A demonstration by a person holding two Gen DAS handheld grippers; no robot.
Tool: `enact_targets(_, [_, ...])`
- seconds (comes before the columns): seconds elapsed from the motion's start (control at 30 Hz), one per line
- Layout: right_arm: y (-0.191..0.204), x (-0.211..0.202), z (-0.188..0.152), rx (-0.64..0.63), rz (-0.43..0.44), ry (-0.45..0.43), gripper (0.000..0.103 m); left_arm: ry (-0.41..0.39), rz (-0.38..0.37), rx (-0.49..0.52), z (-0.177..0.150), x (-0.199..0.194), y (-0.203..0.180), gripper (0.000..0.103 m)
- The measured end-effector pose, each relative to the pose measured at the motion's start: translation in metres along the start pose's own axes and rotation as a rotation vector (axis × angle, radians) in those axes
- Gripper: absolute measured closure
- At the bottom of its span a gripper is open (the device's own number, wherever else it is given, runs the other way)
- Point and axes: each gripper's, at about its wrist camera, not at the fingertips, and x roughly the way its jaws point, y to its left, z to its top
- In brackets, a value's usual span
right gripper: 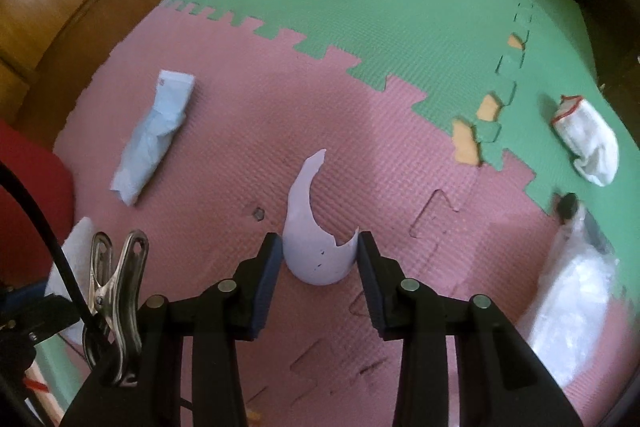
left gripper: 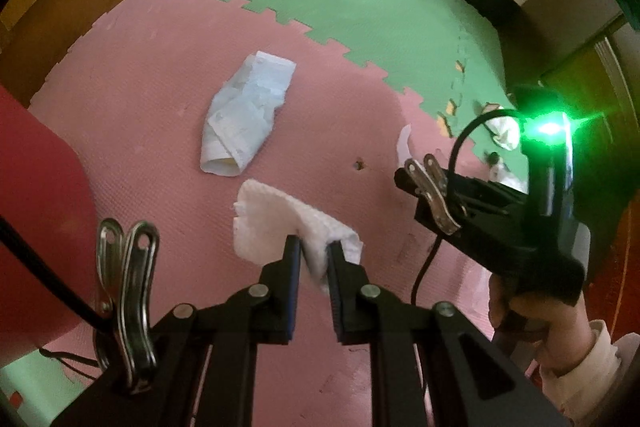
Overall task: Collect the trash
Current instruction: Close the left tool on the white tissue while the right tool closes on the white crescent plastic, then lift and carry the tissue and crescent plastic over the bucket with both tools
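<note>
- Trash lies scattered over a floor of pink (right gripper: 224, 163) and green (right gripper: 400, 7) foam mats, with both tools pointing steeply down at it.
- The left tool (left gripper: 314, 255) is pinching a crumpled white tissue (left gripper: 272, 223); its two fingers (left gripper: 291, 259) press in on the wad, which bulges out to the left and up past the tips.
- A folded pale-blue wrapper (left gripper: 244, 115) lies on the pink mat beyond that tool, well apart from the tissue.
- In the left view the right tool (left gripper: 404, 183) reaches in from the right edge, gripped by a hand (left gripper: 532, 311) with a pale sleeve cuff (left gripper: 588, 359); a bright green light (left gripper: 550, 127) glows on its body.
- The right tool (right gripper: 318, 251) has its fingers (right gripper: 269, 259) spread, one on each side of a curved white shard (right gripper: 312, 251).
- The shard's rounded lower part sits between the tips and its thin point curls away up the mat; whether the pads actually touch its edges I cannot tell.
- Further right, on the green mat, lies a white cloth item with red trim (right gripper: 586, 139).
- A crinkled clear plastic bag (right gripper: 572, 307) lies at the right edge, well apart from the right tool.
- A red object (left gripper: 32, 211) fills the left edge of the left view.
</note>
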Motion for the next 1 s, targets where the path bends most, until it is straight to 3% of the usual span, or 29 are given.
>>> enact_targets(0.33, [-0.019, -0.085, -0.009, 0.124, 0.053, -0.047, 0.064, -0.019, -0.041, 0.058, 0.006, -0.056, -0.028, 0.09])
enact_targets(0.53, [-0.009, -0.148, -0.011, 0.124, 0.079, -0.077, 0.064, -0.046, -0.049, 0.083, 0.007, -0.105, -0.04, 0.09])
enact_targets(0.7, [0.002, -0.196, -0.008, 0.082, 0.124, -0.108, 0.064, -0.069, -0.052, -0.001, 0.0, -0.144, -0.043, 0.09])
enact_targets(0.83, [0.016, -0.23, -0.001, 0.001, 0.176, -0.129, 0.064, -0.107, -0.004, -0.074, -0.002, -0.172, -0.045, 0.09])
enact_targets(1.0, [0.036, -0.266, 0.004, -0.17, 0.234, -0.134, 0.064, -0.171, 0.041, -0.18, -0.007, -0.213, -0.048, 0.09])
